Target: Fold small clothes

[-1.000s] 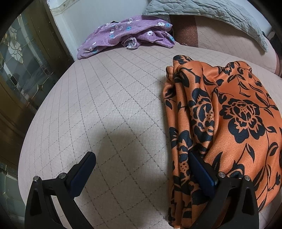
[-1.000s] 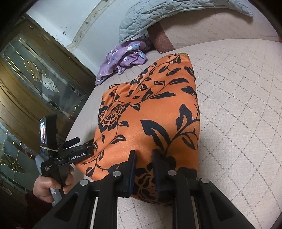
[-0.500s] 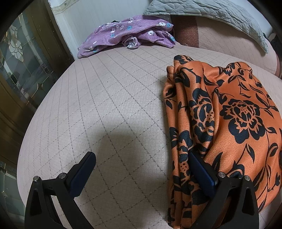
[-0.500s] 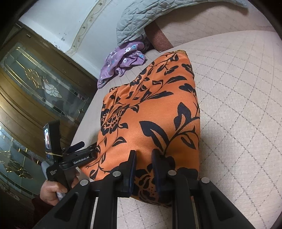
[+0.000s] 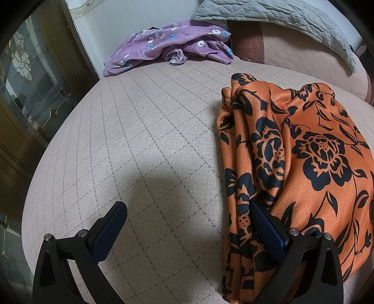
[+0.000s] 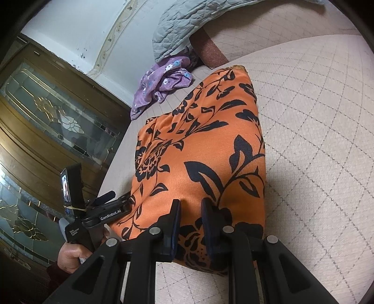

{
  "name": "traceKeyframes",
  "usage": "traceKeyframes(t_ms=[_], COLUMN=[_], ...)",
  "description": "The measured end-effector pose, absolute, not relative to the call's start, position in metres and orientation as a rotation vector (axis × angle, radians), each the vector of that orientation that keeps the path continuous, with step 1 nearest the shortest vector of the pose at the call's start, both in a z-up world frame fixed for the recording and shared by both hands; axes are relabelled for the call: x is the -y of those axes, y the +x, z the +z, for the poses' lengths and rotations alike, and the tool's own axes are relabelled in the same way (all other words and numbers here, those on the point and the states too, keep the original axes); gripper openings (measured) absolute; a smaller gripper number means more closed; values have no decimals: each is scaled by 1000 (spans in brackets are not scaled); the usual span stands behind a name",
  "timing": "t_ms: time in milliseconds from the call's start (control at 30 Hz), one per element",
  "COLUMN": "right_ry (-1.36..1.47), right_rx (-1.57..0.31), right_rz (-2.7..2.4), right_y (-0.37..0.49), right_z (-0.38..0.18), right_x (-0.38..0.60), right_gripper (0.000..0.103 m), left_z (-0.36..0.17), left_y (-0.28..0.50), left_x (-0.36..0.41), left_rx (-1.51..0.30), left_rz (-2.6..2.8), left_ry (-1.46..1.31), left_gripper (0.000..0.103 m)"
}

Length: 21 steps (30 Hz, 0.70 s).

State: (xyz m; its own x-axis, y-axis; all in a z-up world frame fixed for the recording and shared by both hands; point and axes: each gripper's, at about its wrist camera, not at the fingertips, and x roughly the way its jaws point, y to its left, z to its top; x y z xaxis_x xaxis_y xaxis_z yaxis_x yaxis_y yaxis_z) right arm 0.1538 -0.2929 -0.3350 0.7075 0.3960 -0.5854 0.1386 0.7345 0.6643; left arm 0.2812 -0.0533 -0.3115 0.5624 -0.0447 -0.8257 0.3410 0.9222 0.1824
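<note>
The right tongs (image 6: 190,210) pinch the near hem of an orange cloth with black flowers (image 6: 201,149), their pads drawn narrow with a fold of the fabric bunched between them. The left tongs (image 5: 187,217) stand wide apart: the left pad hangs over bare mattress, while the right pad sits against the cloth's rumpled left edge, tucked under an overhanging fold. From the right wrist view a person's hand (image 6: 70,256) grips the handle of the left tool, down at the near left edge of the bed (image 5: 145,140).

The orange cloth lies folded lengthwise on the quilted, pale pink bed, running from the near edge away toward the middle, its left side gathered in ridges and its right side smooth. Farther off, at the far left corner, a crumpled purple garment with small flowers (image 5: 173,44) lies well apart from it. Beyond that a grey quilted blanket (image 5: 275,16) drapes over the head of the bed. Dark wooden doors with leaded glass (image 6: 56,121) stand to the left.
</note>
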Motion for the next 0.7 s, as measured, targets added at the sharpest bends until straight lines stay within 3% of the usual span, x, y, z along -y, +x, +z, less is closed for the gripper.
traceKeyframes(t_ms=[700], right_ry=[776], right_rx=[-785], right_rz=[169], right_y=[154], right_z=[-337], right_x=[295], right_gripper=[22], left_z=[-313], left_y=[280], left_x=[52], left_rx=[-947], left_rz=[-225], left_ry=[325], left_gripper=[103])
